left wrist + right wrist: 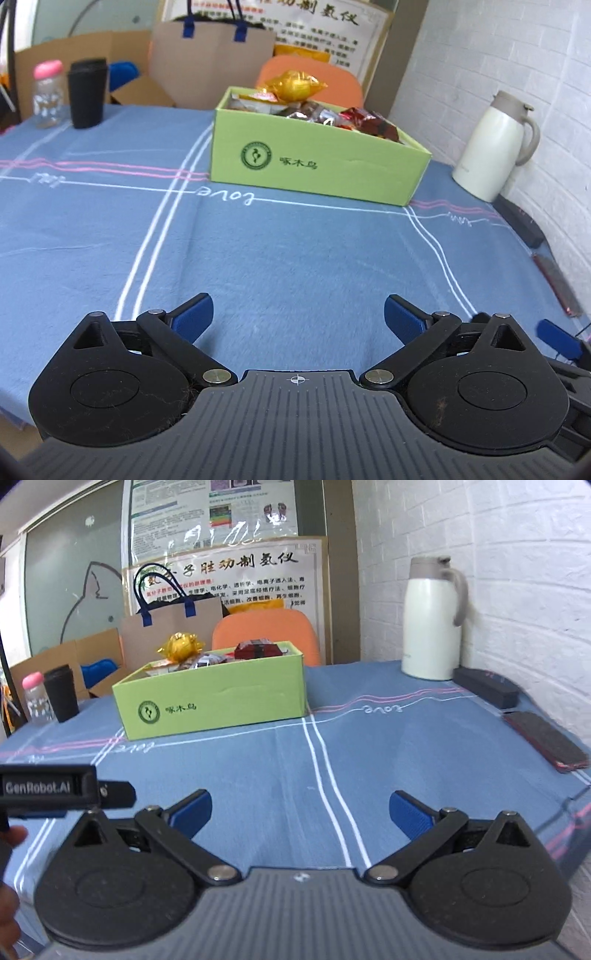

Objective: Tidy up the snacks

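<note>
This looks like an office or clinic back room. Printed Chinese wall posters [236,579] hang on a white-painted brick wall [517,572] beyond the fingers, above brown cardboard boxes [74,62] and an orange plastic chair [266,635] behind the blue-clothed bench [277,251].

Both wrist views look low across the tabletop [277,258] toward the far green box [317,162] [214,701], shared; right view sits farther right.
</note>
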{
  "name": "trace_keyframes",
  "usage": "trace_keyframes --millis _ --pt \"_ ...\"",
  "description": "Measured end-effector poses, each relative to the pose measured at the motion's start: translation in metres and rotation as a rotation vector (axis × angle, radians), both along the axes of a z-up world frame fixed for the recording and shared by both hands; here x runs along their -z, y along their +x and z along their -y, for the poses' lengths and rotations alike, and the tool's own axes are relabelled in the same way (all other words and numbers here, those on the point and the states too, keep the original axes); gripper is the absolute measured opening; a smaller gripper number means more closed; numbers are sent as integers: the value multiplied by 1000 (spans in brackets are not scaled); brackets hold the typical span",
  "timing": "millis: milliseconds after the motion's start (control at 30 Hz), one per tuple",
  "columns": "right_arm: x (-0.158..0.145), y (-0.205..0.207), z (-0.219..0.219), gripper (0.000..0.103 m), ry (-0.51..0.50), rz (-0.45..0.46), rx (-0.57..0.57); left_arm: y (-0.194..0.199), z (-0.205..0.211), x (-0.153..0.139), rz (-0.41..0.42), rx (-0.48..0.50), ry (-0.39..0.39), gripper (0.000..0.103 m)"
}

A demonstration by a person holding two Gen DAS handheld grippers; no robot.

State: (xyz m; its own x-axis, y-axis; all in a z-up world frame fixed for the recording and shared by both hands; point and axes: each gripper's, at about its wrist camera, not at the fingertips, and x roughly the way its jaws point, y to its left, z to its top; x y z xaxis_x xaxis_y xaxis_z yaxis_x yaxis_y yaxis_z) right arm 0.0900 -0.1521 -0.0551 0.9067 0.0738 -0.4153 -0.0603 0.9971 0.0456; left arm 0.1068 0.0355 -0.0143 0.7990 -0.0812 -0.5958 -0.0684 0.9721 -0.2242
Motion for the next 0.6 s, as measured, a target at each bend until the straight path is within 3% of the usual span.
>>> trace_keyframes --millis 333,600 --pt "-6 -42 16 101 30 53 7 -47 24 -12 96 23 120 83" --pt "-5 -60 34 101 41 85 28 -59 45 -11 107 66 147 75"
